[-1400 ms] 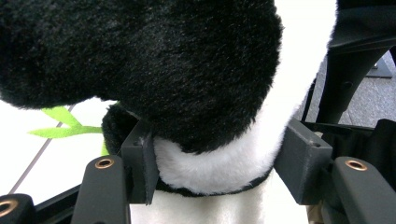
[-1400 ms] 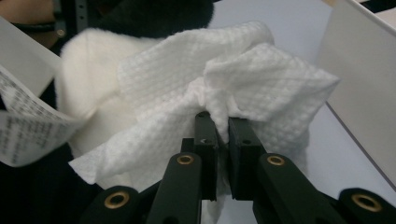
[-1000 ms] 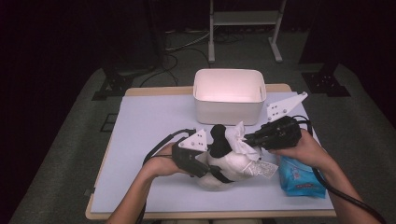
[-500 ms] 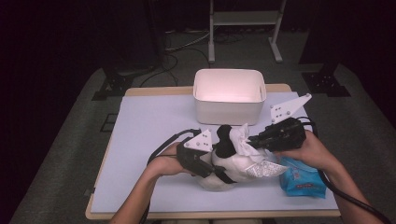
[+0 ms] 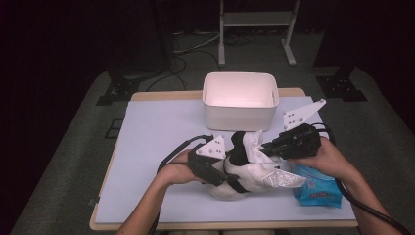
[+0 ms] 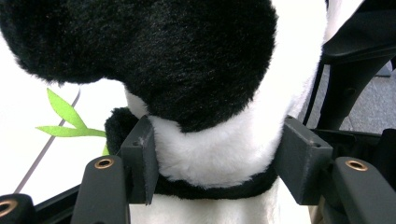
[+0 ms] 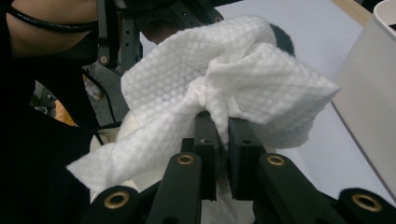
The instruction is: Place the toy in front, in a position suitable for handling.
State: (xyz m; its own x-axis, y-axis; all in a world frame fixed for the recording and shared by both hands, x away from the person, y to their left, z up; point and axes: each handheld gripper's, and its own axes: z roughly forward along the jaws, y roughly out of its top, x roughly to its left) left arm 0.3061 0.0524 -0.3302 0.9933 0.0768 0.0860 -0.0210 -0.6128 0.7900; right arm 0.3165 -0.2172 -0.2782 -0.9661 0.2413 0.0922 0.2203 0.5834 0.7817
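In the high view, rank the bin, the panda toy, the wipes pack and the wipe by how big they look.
1. Bin, the largest.
2. Panda toy, partly hidden by the left gripper.
3. Wipes pack, partly under the right hand.
4. Wipe, bunched in the right gripper.

Both forearms come in from the desk's near edge. The left gripper (image 5: 222, 169) has its jaws part-spread — pads pressing a soft toy (image 6: 219, 154). The right gripper (image 5: 266, 147) points left, jaws pinched tight on a wipe (image 7: 224, 84).
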